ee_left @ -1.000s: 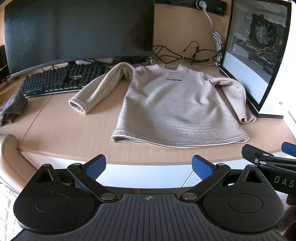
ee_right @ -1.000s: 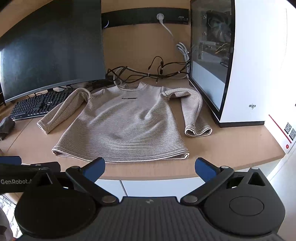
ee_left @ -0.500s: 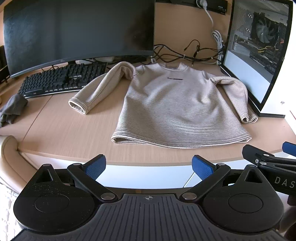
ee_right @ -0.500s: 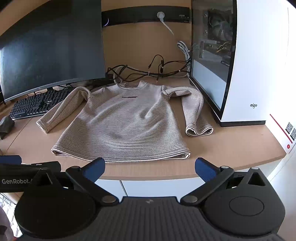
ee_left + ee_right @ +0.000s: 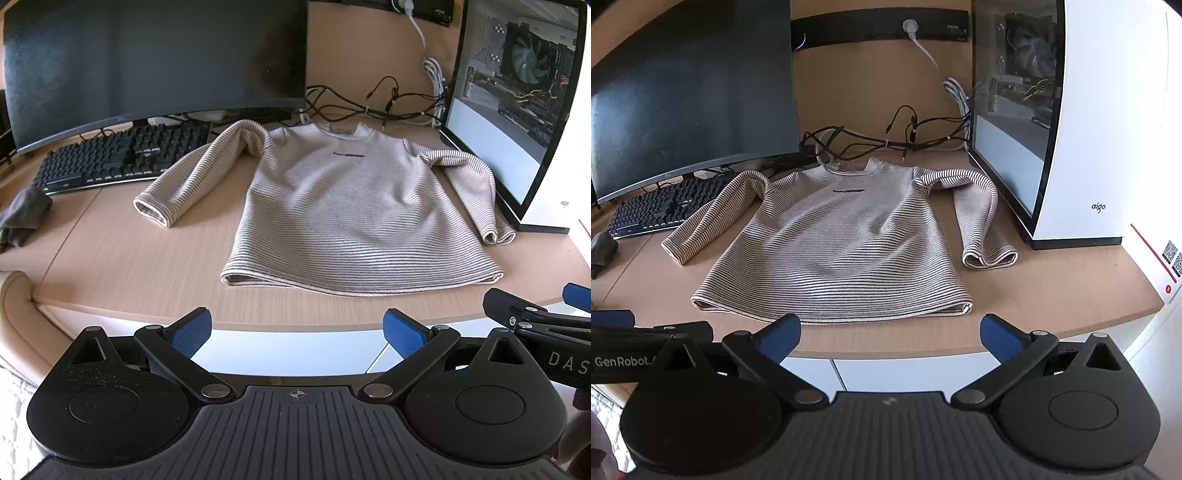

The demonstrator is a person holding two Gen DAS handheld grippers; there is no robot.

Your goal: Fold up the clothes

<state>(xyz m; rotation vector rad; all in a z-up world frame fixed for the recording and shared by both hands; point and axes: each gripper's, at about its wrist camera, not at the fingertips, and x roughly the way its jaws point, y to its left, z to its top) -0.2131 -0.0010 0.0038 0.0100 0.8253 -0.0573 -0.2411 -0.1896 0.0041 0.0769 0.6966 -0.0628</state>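
Note:
A beige striped long-sleeved sweater [image 5: 347,210] lies flat, front up, on the wooden desk [image 5: 122,258], collar to the back, hem toward me. It also shows in the right wrist view [image 5: 842,251]. Its left sleeve [image 5: 188,177] reaches toward the keyboard; its right sleeve [image 5: 979,221] bends down beside the PC case. My left gripper [image 5: 297,328] is open and empty, off the desk's front edge, short of the hem. My right gripper [image 5: 890,332] is open and empty, also in front of the hem.
A curved monitor [image 5: 155,62] and black keyboard [image 5: 118,158] stand at the back left. A white PC case [image 5: 1089,122] with a glass side stands at the right. Cables [image 5: 373,107] lie behind the collar. A dark cloth [image 5: 22,214] lies at the left edge.
Both grippers have edged slightly closer to the desk; the sweater sits a little lower in both views. Nothing on the desk has moved.

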